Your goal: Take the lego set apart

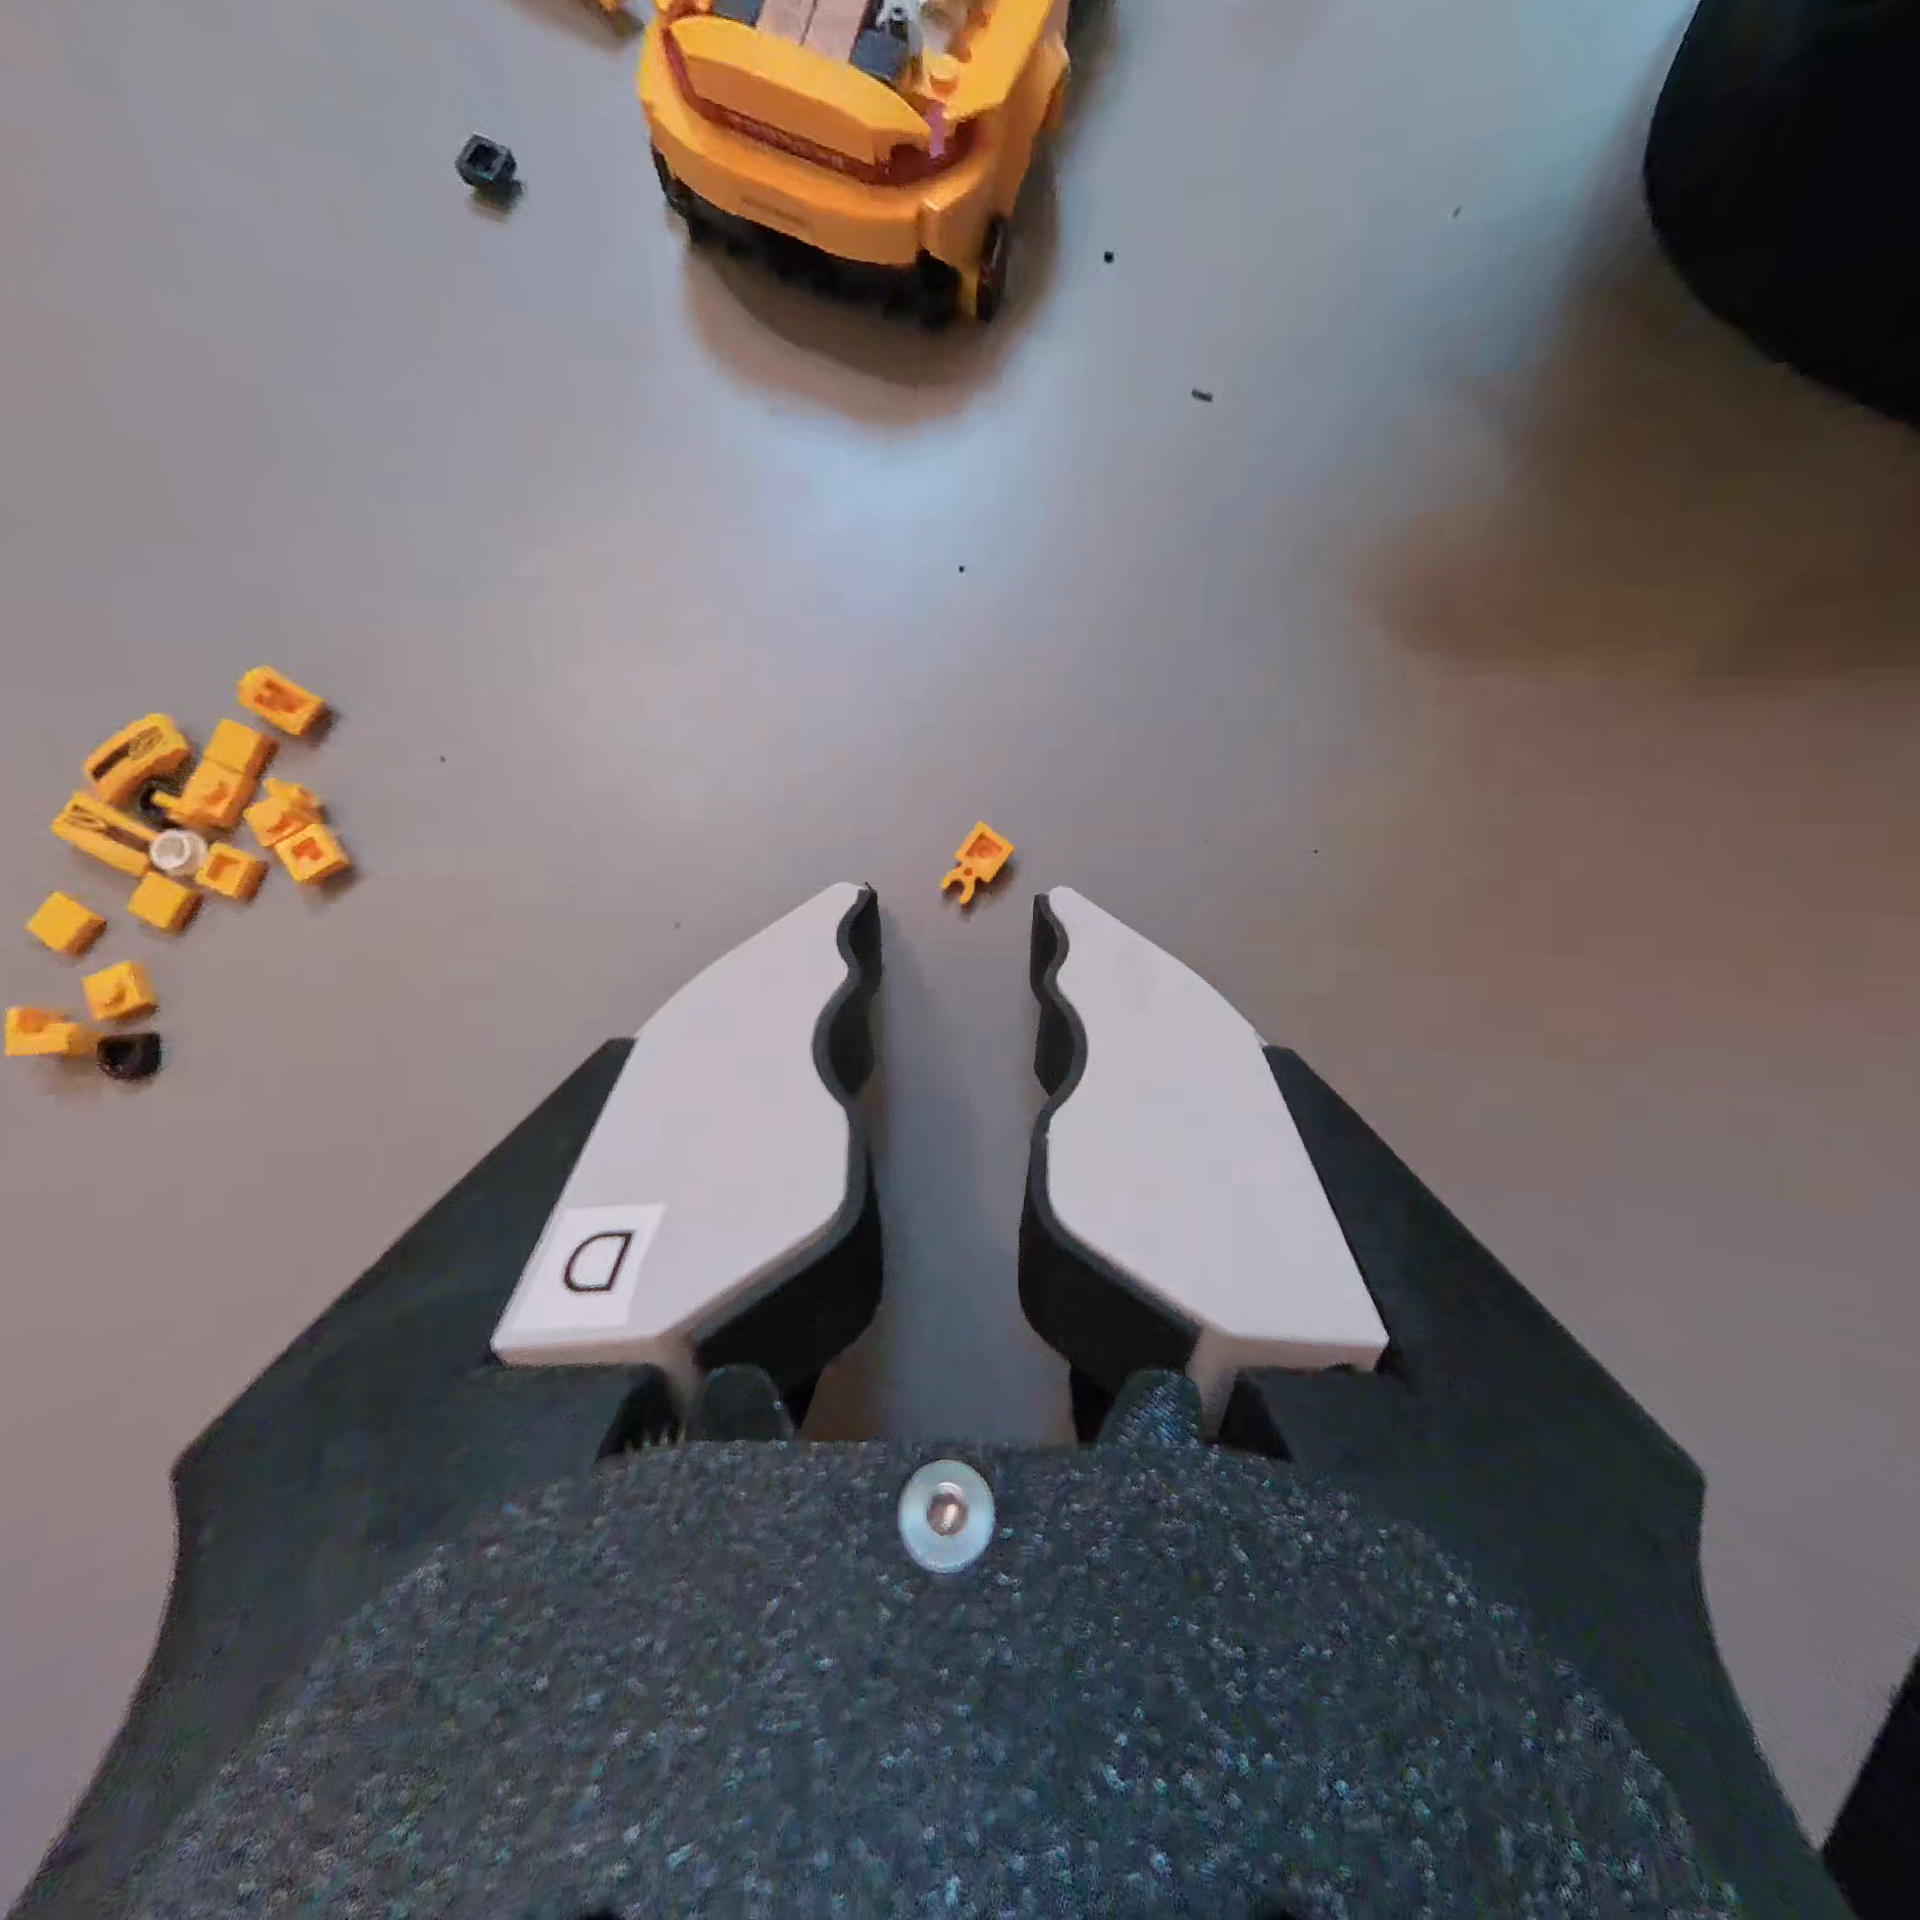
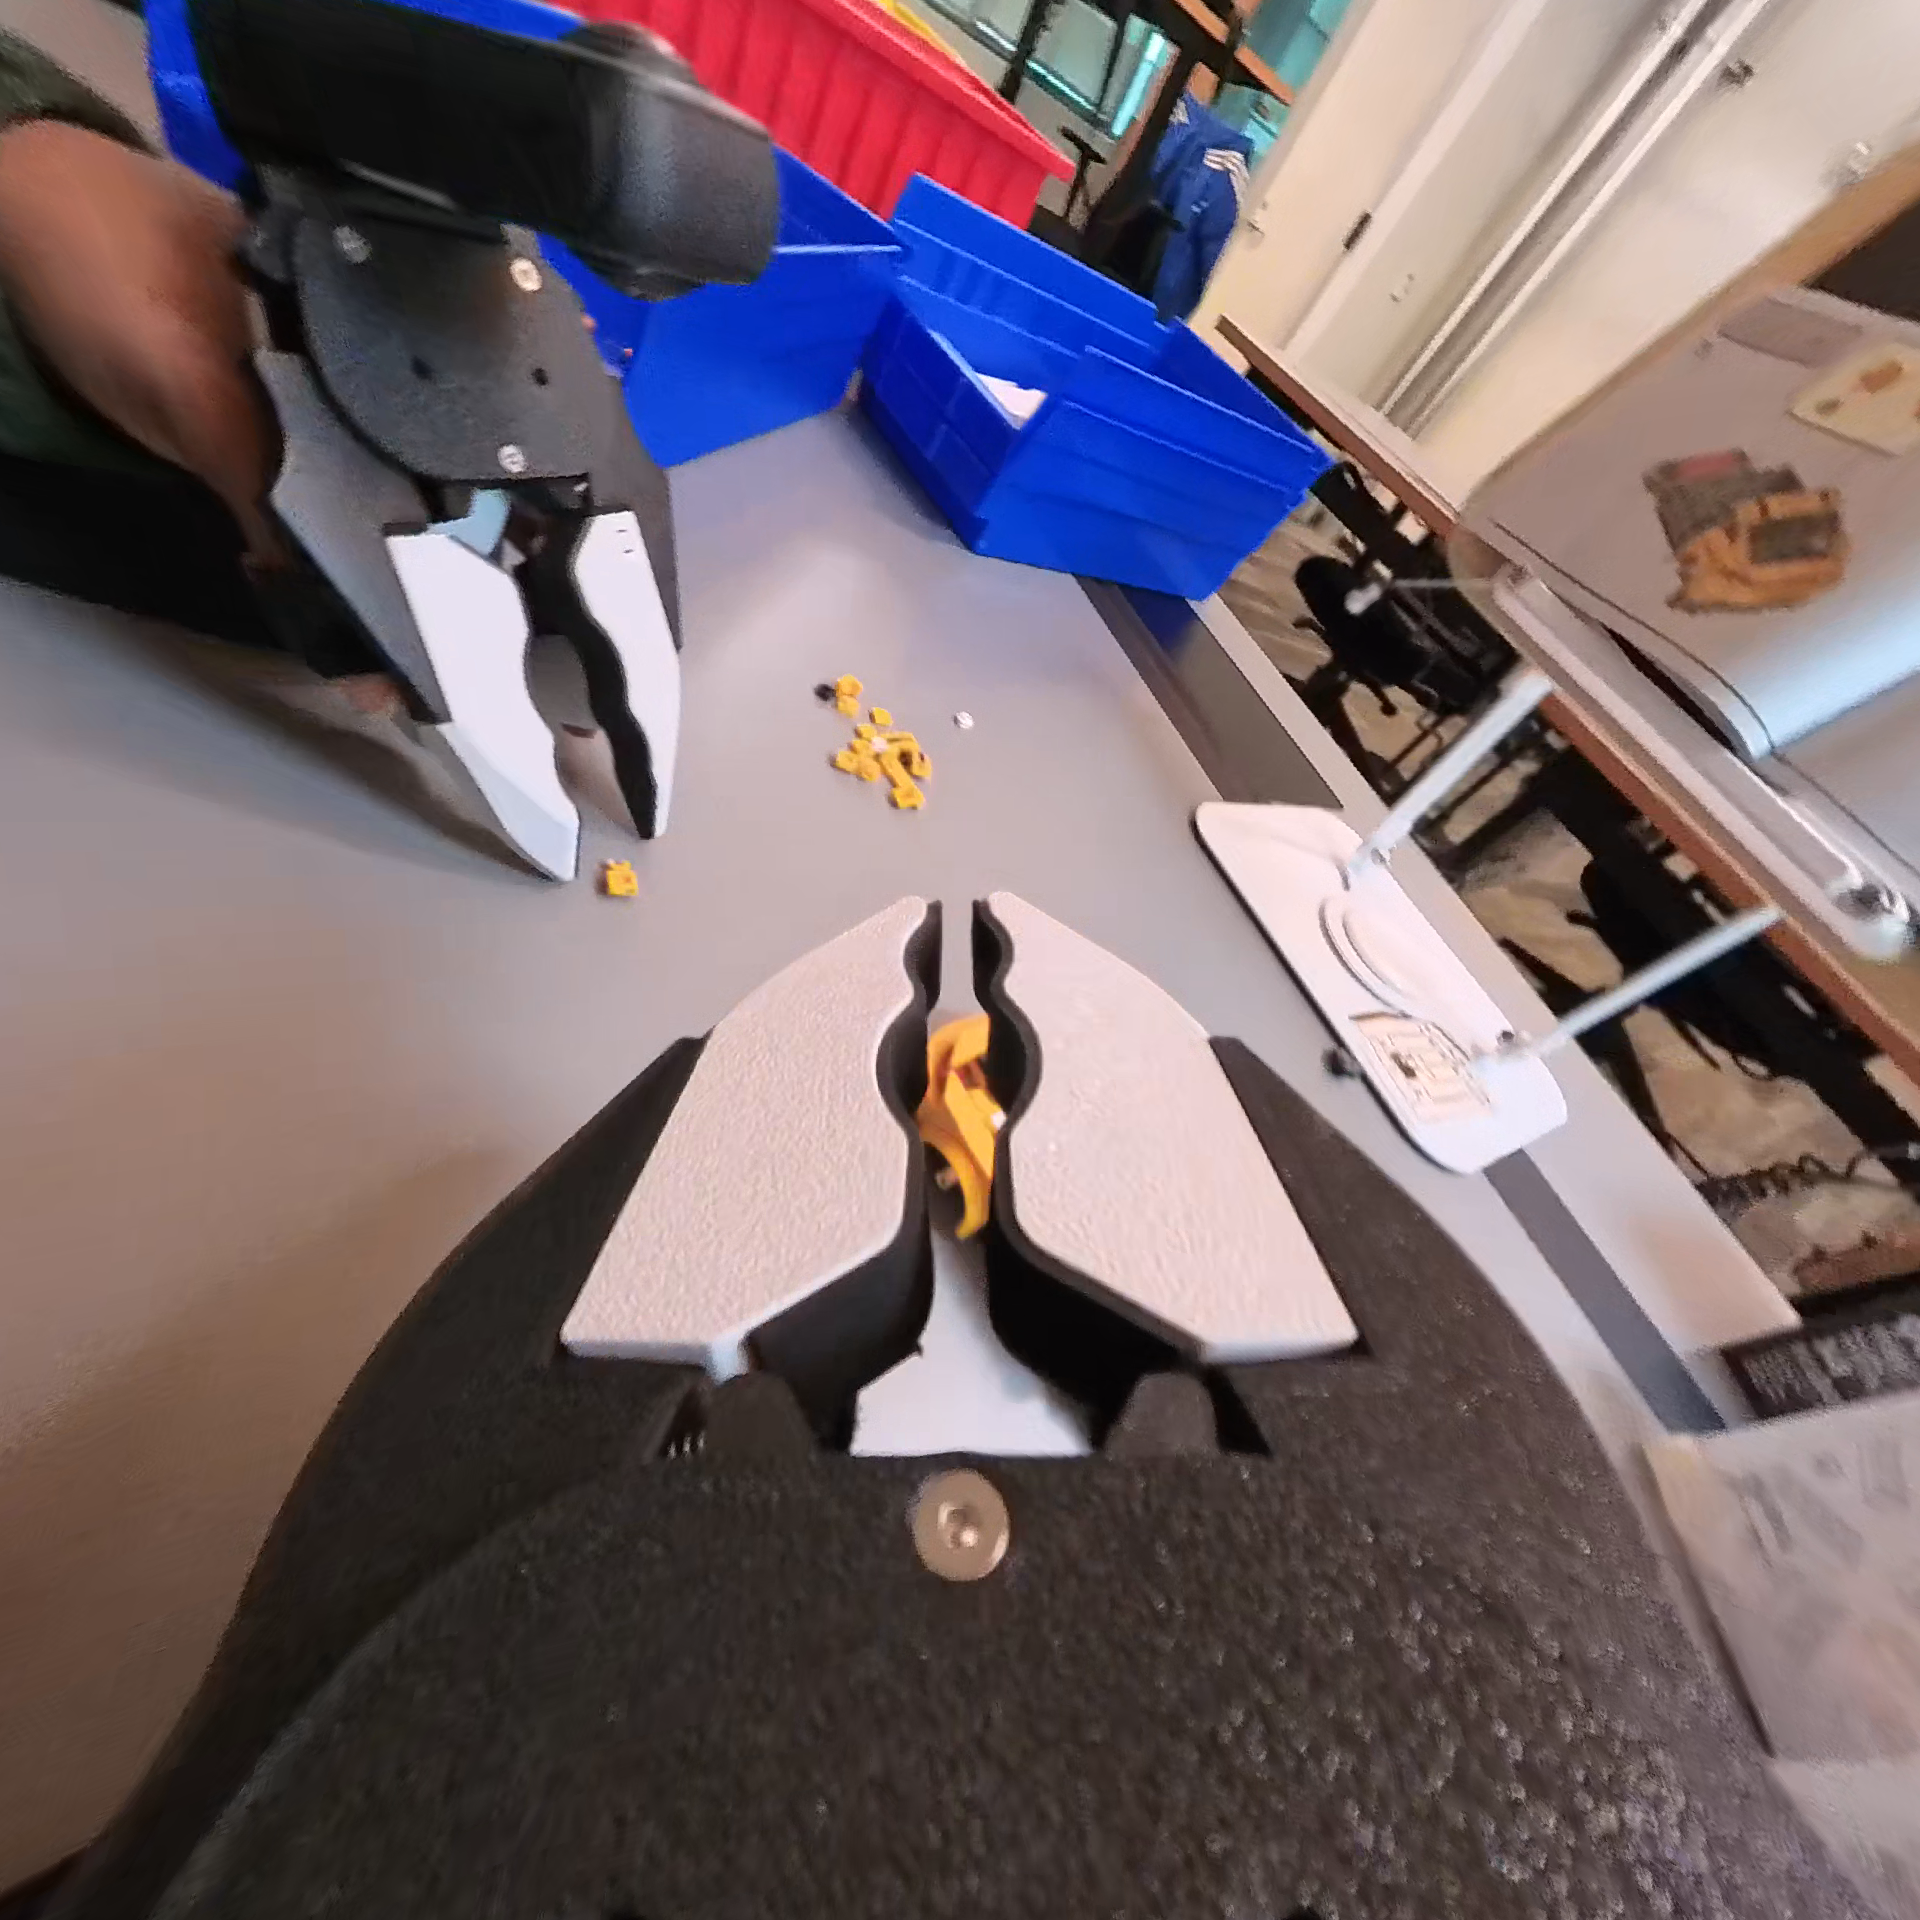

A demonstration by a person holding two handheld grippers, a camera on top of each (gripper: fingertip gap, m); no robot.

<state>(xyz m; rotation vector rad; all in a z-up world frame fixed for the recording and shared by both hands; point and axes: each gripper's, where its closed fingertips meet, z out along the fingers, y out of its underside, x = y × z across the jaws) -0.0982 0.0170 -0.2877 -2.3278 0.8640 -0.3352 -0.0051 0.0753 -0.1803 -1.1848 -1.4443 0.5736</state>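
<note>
The yellow lego car stands on the grey table at the top of the left wrist view, partly stripped on top. My left gripper is open and empty just above the table, with a small yellow clip piece lying right in front of its fingertips. A pile of loose yellow pieces lies to its left. My right gripper is shut on a yellow lego piece held in the hollow between its fingers. The right wrist view also shows the left gripper, the clip piece and the pile.
A small black piece lies left of the car. Blue bins and a red bin stand at the table's far end. A white lamp base sits by the table's right edge. A person's hand holds the left gripper. The grippers' ends are close to 15 cm from one another.
</note>
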